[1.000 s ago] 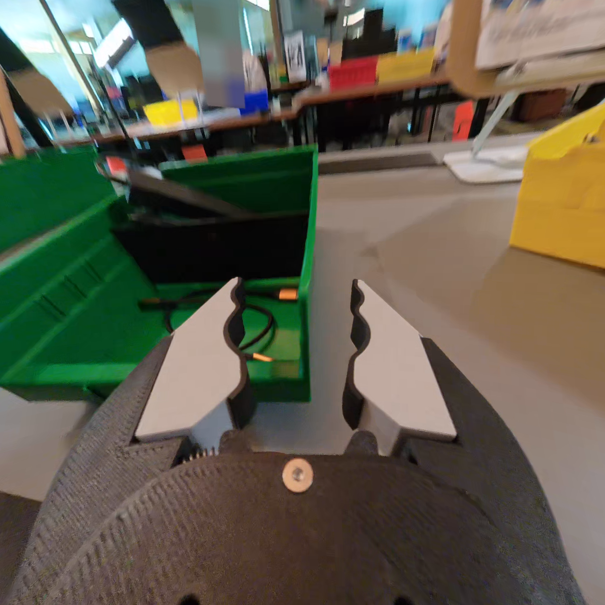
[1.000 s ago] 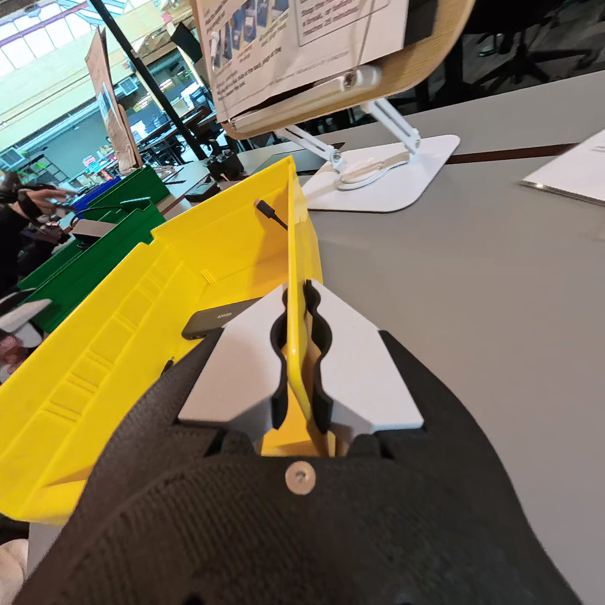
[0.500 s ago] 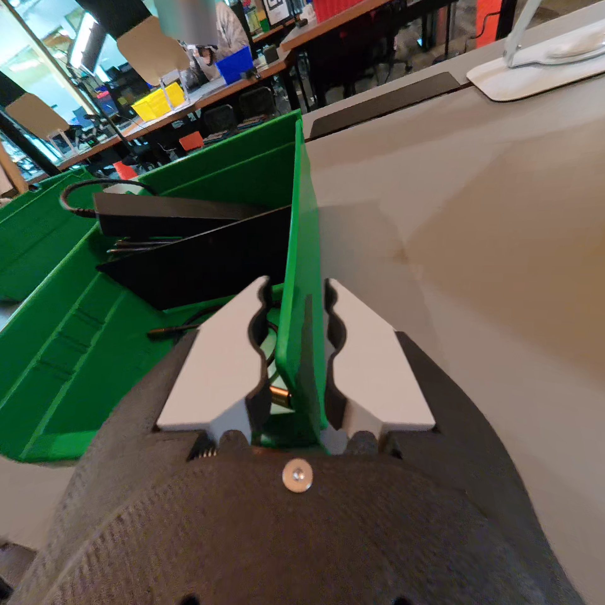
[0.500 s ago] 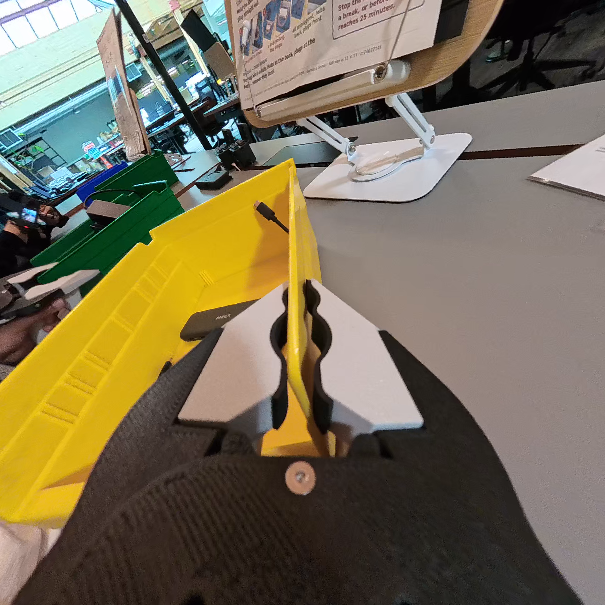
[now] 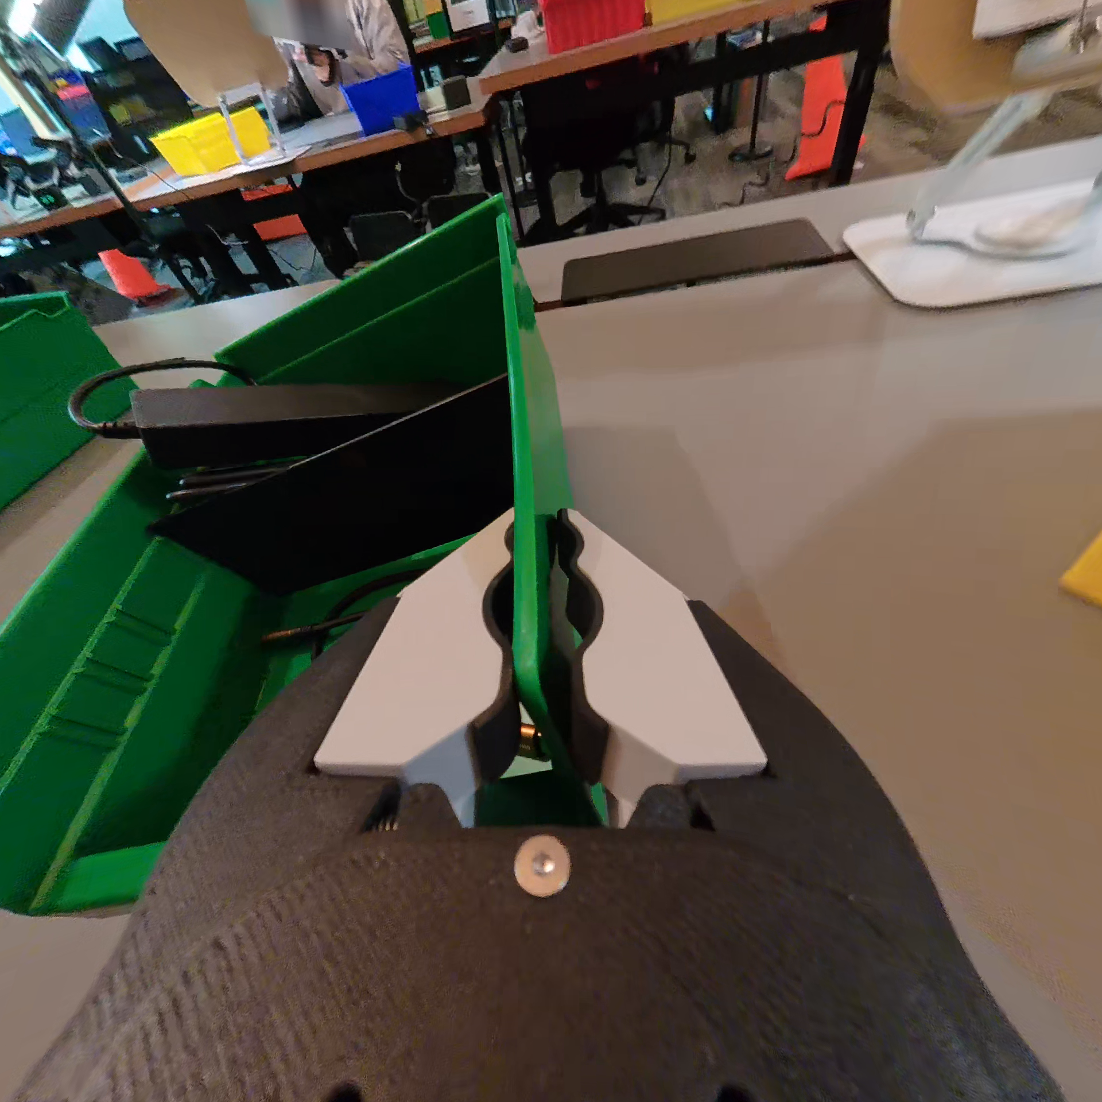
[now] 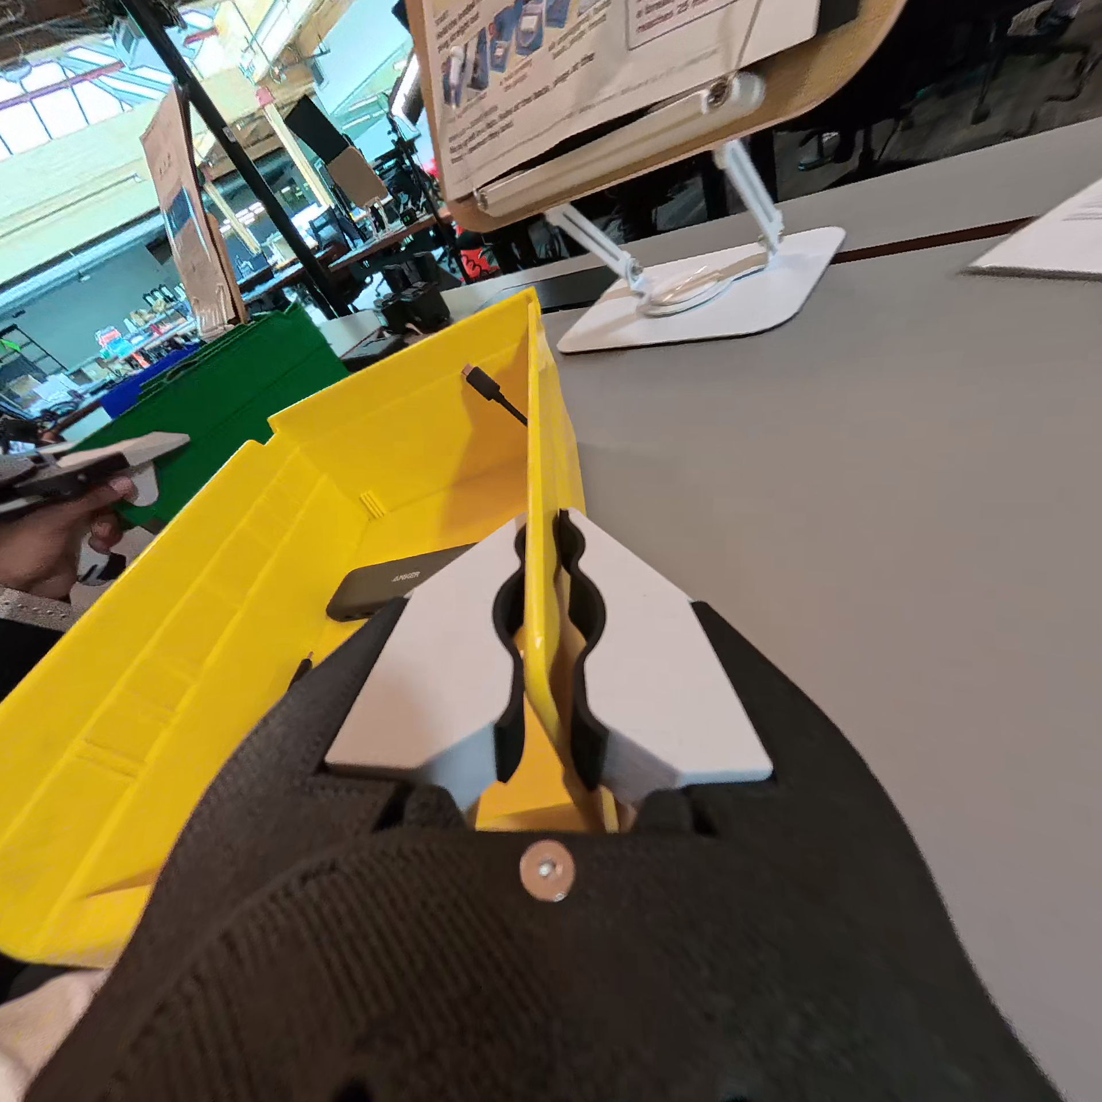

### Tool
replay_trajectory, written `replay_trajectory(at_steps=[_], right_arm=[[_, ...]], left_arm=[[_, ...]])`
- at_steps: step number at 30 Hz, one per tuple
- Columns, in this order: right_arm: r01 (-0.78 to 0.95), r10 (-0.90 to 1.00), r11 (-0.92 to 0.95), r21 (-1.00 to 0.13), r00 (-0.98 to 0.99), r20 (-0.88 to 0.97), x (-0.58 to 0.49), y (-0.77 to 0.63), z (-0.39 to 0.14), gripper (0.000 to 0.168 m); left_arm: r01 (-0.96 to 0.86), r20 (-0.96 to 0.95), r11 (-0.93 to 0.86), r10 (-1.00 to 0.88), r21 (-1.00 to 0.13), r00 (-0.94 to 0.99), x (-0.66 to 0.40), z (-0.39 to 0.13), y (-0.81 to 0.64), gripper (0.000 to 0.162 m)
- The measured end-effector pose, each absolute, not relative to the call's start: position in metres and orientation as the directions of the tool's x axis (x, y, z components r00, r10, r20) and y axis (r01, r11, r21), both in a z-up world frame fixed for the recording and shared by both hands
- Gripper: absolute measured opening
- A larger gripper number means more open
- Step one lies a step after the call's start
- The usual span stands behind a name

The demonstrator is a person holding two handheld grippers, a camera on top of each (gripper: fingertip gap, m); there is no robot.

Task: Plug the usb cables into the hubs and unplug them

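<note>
A grey worktop (image 5: 835,477) spreads ahead and to the right of both tools. The yellow bin (image 6: 209,626) lies ahead and to the left of the right tool (image 6: 545,632), whose two fingers are pressed closed on the bin's right-hand wall, one inside and one outside. The green bin (image 5: 119,686) sits the same way before the left tool (image 5: 539,626), its right wall pinched between nearly closed fingers (the wall stands upright in the grip).

Beyond the right tool, past the yellow bin, a white stand (image 6: 703,298) carries a tilted board with a printed sheet (image 6: 596,71).

Inside the green bin, ahead of the left tool, a large black slab (image 5: 358,507) leans across the floor, and a black hub (image 5: 286,411) with a looping lead rests on top of it. A thin black cable (image 5: 358,602) curls just in front of the left finger.

In the yellow bin a dark grey hub (image 6: 393,581) lies flat, just ahead of the right tool's left finger. Farther ahead, a black usb cable (image 6: 492,390) end pokes up against the gripped wall.
</note>
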State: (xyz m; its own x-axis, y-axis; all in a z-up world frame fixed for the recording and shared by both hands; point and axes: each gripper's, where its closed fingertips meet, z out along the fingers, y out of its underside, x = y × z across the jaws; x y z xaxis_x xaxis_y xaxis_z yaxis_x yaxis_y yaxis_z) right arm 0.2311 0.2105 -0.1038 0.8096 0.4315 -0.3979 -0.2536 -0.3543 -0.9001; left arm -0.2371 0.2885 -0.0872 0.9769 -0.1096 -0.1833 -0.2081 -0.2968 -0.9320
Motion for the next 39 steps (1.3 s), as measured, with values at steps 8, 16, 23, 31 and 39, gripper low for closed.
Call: replay_trajectory(at_steps=[8,16,23,31,39], right_arm=[[-0.296,0.473,-0.37,-0.881,0.756,-0.453,0.115,0.246,-0.102,0.01],[-0.334,0.482,-0.357,-0.872,0.734,-0.479,-0.015,0.279,-0.097,0.016],[-0.092,0.687,-0.334,-0.938,0.658,-0.309,-0.169,0.254,-0.089,0.079],[0.047,0.857,-0.354,-0.934,0.415,-0.305,-0.153,0.208,-0.065,0.074],[-0.027,0.66,-0.413,-0.91,0.68,-0.32,0.052,0.215,-0.092,0.076]], left_arm=[[-0.124,-0.117,-0.247,-0.043,-0.961,0.992,-0.279,-0.031,0.281,0.003],[-0.204,-0.214,-0.139,0.065,-0.969,0.975,-0.315,0.036,0.226,0.003],[-0.232,-0.241,-0.111,0.078,-0.967,0.967,-0.314,0.066,0.171,0.003],[-0.262,-0.259,-0.083,-0.049,-0.961,0.965,-0.267,0.067,0.15,0.003],[-0.267,-0.211,-0.083,-0.416,-0.96,0.885,-0.129,0.04,0.149,0.002]])
